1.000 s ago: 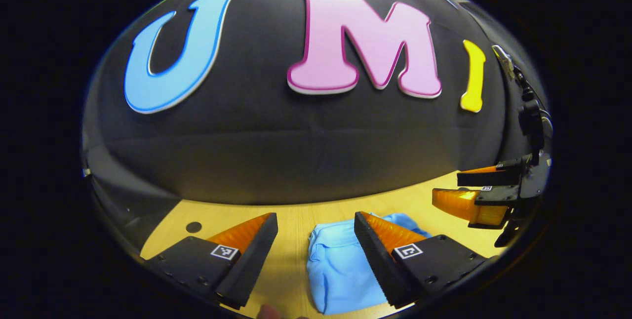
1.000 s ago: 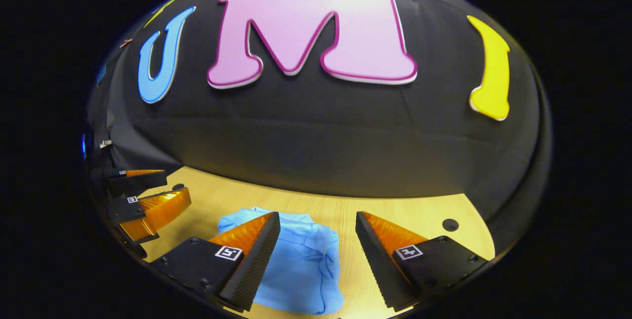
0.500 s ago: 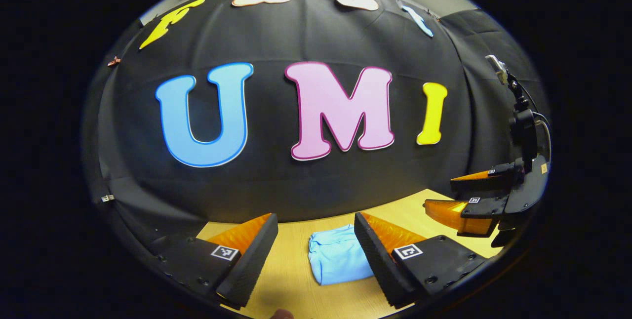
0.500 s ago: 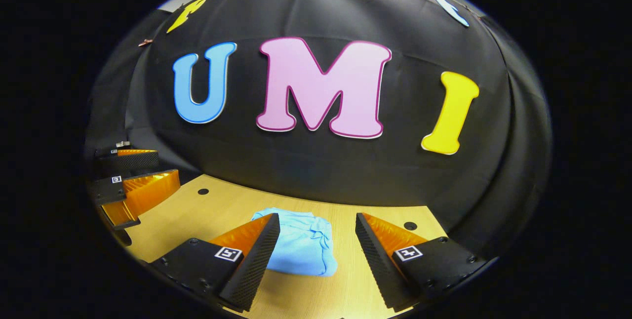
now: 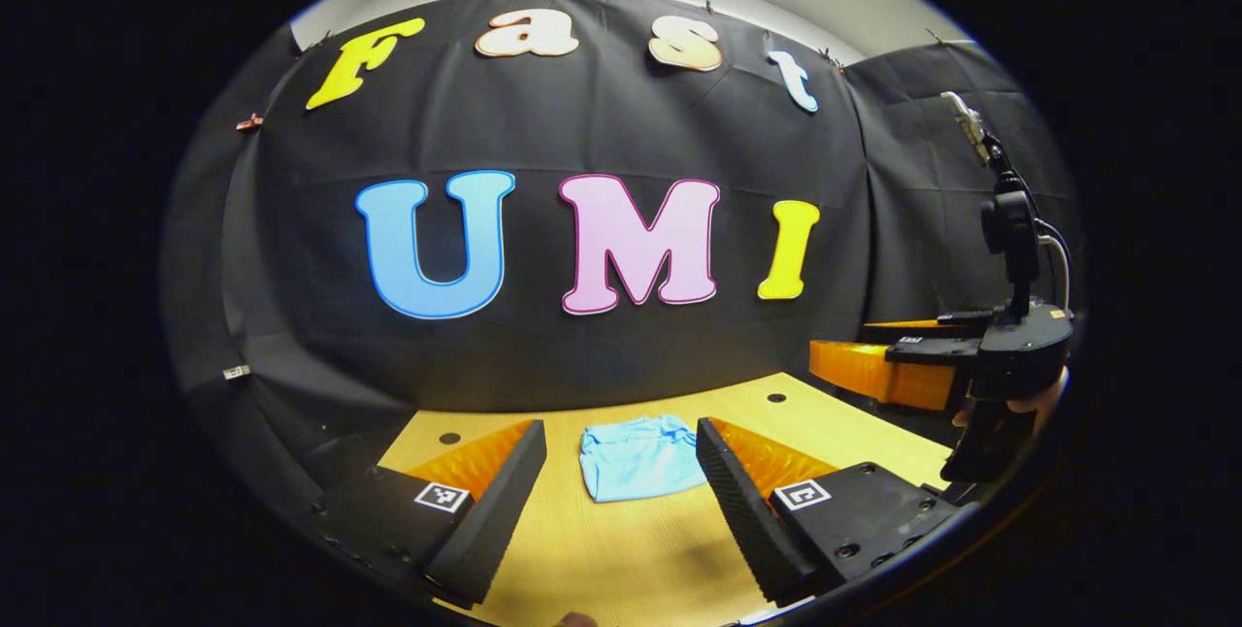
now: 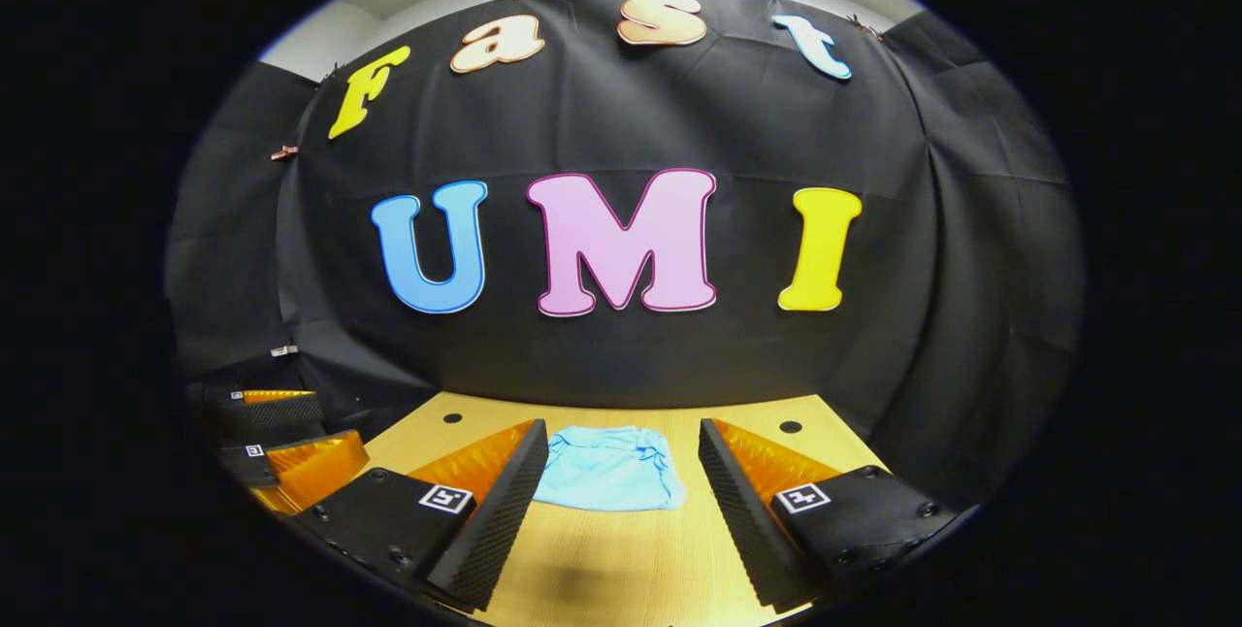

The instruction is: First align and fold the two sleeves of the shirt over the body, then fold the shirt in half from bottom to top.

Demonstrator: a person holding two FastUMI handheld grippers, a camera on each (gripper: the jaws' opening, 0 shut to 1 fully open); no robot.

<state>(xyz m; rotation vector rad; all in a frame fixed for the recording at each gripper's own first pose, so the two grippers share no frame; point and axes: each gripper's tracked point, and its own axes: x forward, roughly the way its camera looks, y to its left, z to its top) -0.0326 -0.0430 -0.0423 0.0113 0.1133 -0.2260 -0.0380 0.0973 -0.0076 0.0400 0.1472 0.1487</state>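
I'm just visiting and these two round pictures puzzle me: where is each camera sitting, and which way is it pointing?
Left gripper view: rides on the left tool, looking forward between its open fingers at the folded blue shirt on the wooden table; the right tool and a bit of hand show at right.
Right gripper view: rides on the right tool, facing the same shirt; the left tool shows at left.
Shared: shirt, table, black cloth wall, and each other's tool.
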